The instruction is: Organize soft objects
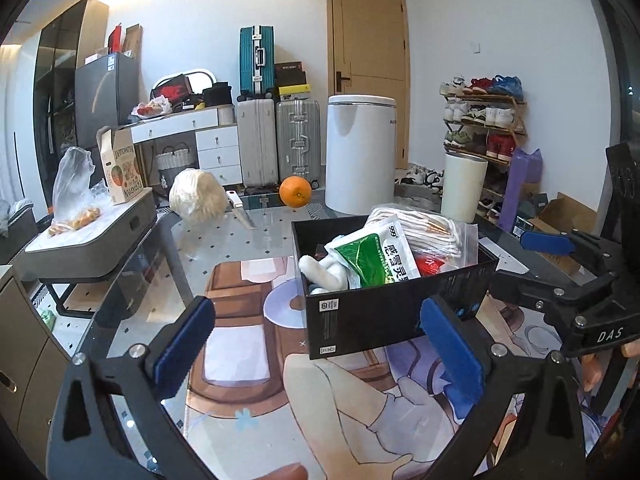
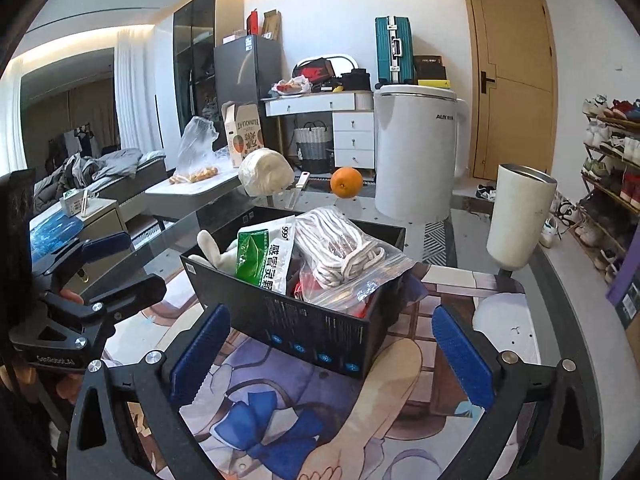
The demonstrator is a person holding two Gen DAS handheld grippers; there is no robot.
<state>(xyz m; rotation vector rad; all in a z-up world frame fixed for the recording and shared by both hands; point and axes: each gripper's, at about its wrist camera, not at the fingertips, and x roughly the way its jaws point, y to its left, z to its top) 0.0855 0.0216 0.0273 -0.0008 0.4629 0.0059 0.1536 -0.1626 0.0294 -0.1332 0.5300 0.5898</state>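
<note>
Two grippers, left (image 1: 316,344) and right (image 2: 330,348), both with fingers wide apart, holding nothing, hovering before the black box (image 2: 320,332) on the surface. Box holds a bagged rope (image 2: 340,252), green sachet (image 2: 264,260) and white plush (image 1: 320,272). All look light and squashy; the bag is likely slippery, so pinch bunched plastic or the plush's body.

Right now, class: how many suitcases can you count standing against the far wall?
3. A teal suitcase stands on top of two upright ones: a pale suitcase and a silver suitcase beside it. Others may be hidden.
</note>
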